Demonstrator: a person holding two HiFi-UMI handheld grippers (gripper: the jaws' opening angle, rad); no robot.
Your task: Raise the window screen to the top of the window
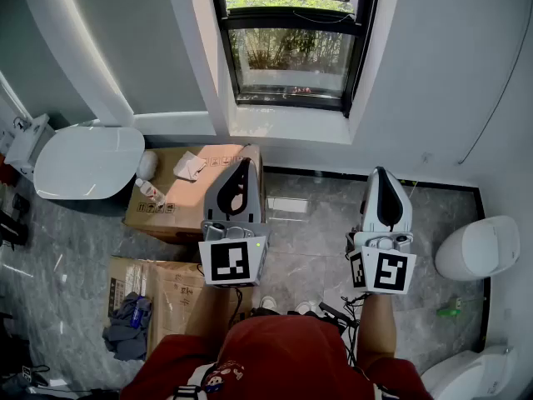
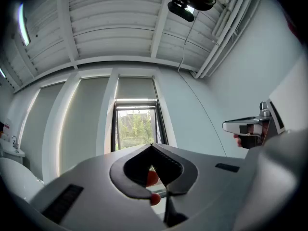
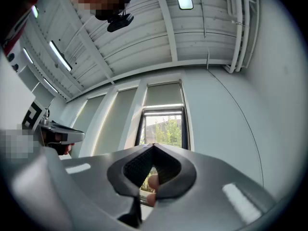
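Saw a cardboard box (image 1: 191, 192) left of centre in the head view, on the grey floor (image 1: 316, 240). Held the left gripper (image 1: 243, 165) above its right edge, closed tight on nothing. Found the window (image 1: 291, 40) at top centre, well apart from both grippers, with the window screen (image 1: 290, 65) seemingly across its darker lower pane. Held the right gripper (image 1: 381, 173) lower right, likewise closed and empty.

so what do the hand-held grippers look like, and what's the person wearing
The left hand-held gripper and right hand-held gripper match: light grey tapering shells with black padded linings inside, and a white cube with black square markers at the back of each. The person wears a red shirt.
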